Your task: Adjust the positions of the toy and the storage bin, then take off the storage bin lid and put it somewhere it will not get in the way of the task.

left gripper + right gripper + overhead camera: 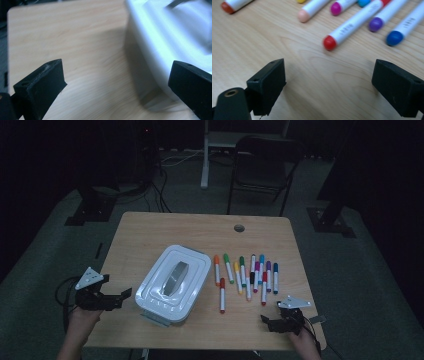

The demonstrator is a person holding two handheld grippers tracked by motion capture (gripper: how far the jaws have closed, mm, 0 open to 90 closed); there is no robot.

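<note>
Markers are lying in a loose row on the right half of the wooden table in the high view, caps in orange, green, yellow, pink, teal, purple, blue and red, with one red-capped marker sitting a little apart toward the white lidded box. That box is resting left of centre, its grey handle on top. The left gripper is hovering just beside the box's left edge, jaws spread and holding nothing. The right gripper is hanging near the table's front right corner, just short of the marker row, also spread and empty.

Left gripper view: the two black jaws are standing wide apart with bare table between them, and the blurred white box wall is looming just beyond the right-hand jaw.

Right gripper view: the jaws are gaping wide over bare wood, gripping nothing. Marker ends are lying just beyond them: a red-tipped marker nearest, with blue, purple, magenta and peach ones beside it.
</note>
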